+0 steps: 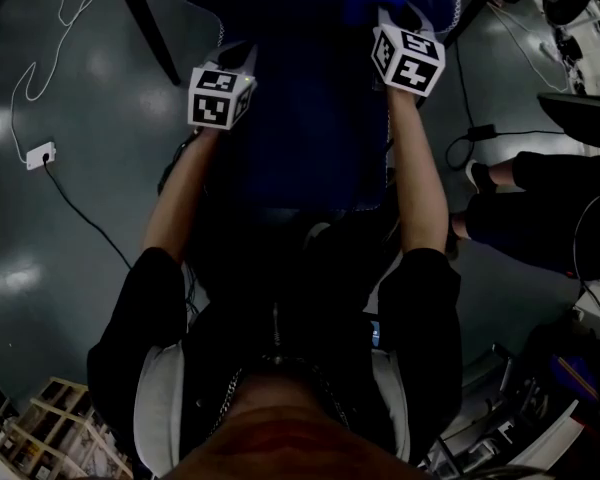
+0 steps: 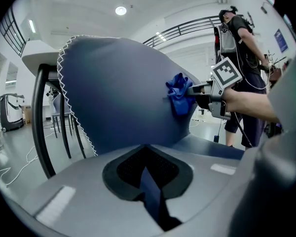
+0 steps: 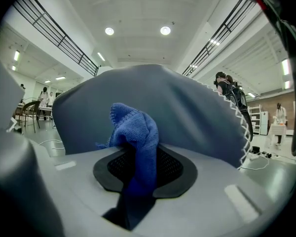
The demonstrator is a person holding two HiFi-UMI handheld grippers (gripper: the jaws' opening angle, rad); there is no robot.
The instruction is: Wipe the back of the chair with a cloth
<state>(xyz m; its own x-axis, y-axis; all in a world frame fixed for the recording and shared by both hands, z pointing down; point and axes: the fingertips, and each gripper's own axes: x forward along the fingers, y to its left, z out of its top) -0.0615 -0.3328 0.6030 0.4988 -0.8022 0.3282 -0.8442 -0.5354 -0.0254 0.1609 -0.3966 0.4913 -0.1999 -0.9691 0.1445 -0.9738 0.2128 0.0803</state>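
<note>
Both arms are out over the chair back [image 1: 310,118], dark blue cover w/ white zigzag stitching [image 2: 69,90] running down its edge. Right tongs [image 2: 191,91] are clamped tight on the cloth [image 3: 135,132], a bunched blue knit rag. It sticks up from between the jaws, its bulk pressed to the chair back's face near the right edge. Left tongs [image 1: 238,58] are over at the opposite, left edge. Their jaws are squeezed nearly together on a thin dark-blue strip, same colour as the cover, so they look to be pinching the cover's edge. A marker cube [image 1: 408,60] rides on each pair of tongs, black-and-white square patterns on white. There's a blue sign [image 2: 281,41] on the far wall, print too small to read. Behind the right tongs a second person [image 2: 239,38] stands w/ a backpack rig. A black frame leg [image 2: 38,127] curves down below the chair back's stitched edge. Down on the grey floor [image 1: 40,288], well left of the chair, sits a white socket block [image 1: 40,154] w/ a black cable [image 1: 90,220] trailing toward the chair. Someone's dark-trousered legs [image 1: 540,203] are off to the right.
</note>
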